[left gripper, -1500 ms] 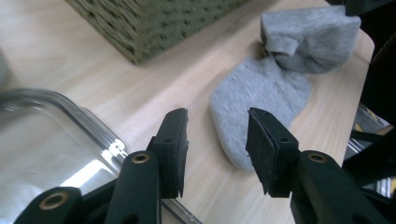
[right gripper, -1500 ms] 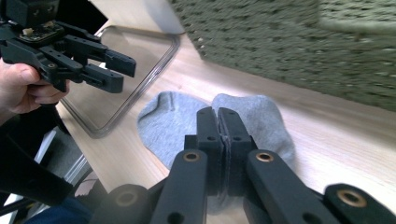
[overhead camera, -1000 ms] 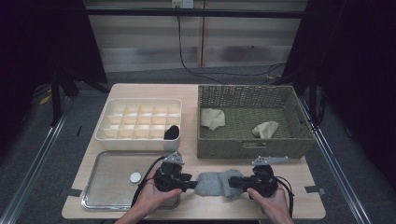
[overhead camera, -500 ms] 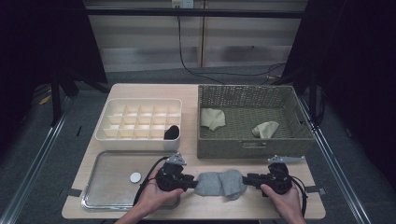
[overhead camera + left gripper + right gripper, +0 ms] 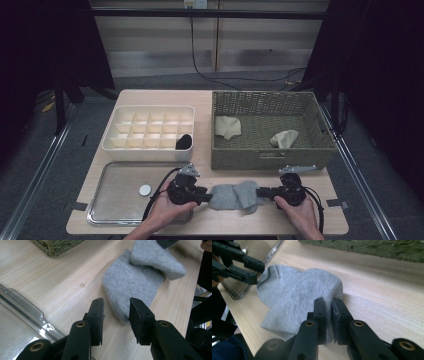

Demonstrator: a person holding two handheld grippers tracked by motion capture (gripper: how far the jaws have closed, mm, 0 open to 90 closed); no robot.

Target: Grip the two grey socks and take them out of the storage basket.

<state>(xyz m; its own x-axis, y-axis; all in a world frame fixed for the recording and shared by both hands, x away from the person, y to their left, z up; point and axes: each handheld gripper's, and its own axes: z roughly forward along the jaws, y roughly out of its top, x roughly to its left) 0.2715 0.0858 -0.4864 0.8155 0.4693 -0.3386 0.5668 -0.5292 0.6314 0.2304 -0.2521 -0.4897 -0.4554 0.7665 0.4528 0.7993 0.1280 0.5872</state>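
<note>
Since a second ago my right gripper (image 5: 261,192) has slid outward toward the table's right edge and come back in a little; the grey sock (image 5: 234,196) now lies drawn out flat between my two hands rather than bunched. Right jaws have just been closing and now pinch a fold of the sock's edge (image 5: 329,312). Left gripper (image 5: 206,194): jaws have just been opening a touch; they stand apart with the sock's end (image 5: 125,285) lying between the pads (image 5: 98,315), no press that I can see, so released. Sock rests on the wooden table (image 5: 220,100) in front of the wicker basket (image 5: 270,159), just right of the metal tray (image 5: 120,190). Two pale socks lie in the basket; a dark item sits in the compartment box (image 5: 150,132).
</note>
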